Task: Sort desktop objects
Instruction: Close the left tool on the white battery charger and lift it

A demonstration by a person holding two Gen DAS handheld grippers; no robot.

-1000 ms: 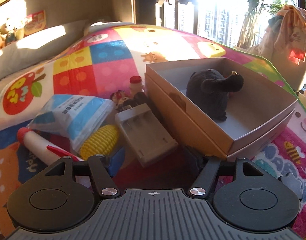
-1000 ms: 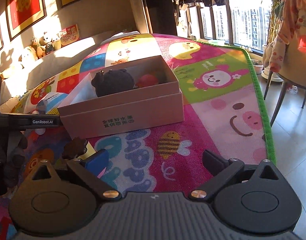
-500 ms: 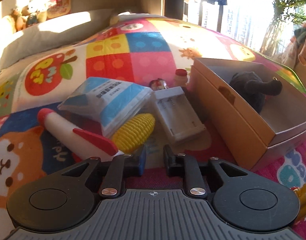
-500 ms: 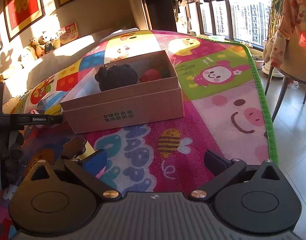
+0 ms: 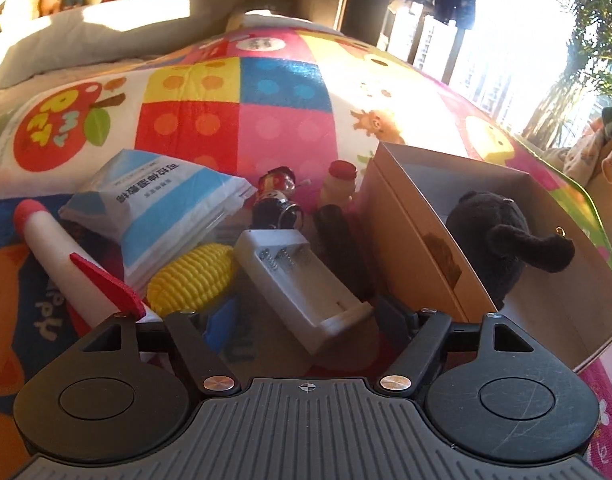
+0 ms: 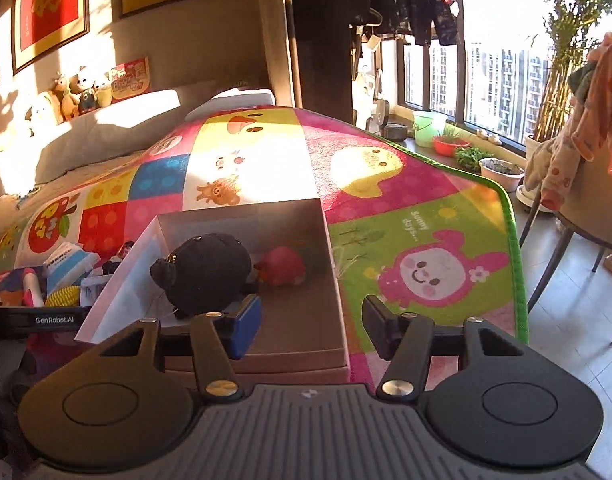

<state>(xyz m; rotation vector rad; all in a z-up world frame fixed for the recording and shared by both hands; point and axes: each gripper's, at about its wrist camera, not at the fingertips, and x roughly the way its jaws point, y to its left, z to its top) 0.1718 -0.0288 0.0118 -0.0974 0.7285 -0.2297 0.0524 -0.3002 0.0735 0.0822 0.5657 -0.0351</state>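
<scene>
A brown cardboard box (image 5: 410, 236) lies on the colourful play mat and holds a black plush toy (image 5: 502, 236). In the right wrist view the box (image 6: 338, 280) also holds a red toy (image 6: 281, 266) beside the black plush (image 6: 205, 272). My left gripper (image 5: 306, 320) is open, its jaws on either side of the near end of a white battery holder (image 5: 301, 280). A yellow toy corn (image 5: 193, 276), a blue-white packet (image 5: 157, 204) and a white-red foam rocket (image 5: 65, 264) lie left of it. My right gripper (image 6: 312, 326) is open and empty above the box's near end.
A small figurine (image 5: 275, 196), a red-capped little bottle (image 5: 340, 184) and a dark long object (image 5: 342, 240) lie beside the box's left wall. A grey sofa (image 6: 105, 136) runs behind the mat. A chair (image 6: 586, 208) with clothes stands right of the mat's green edge.
My left gripper went from open to nearly shut and now open again, moving up to the battery holder. My right gripper rose and moved forward over the box.
</scene>
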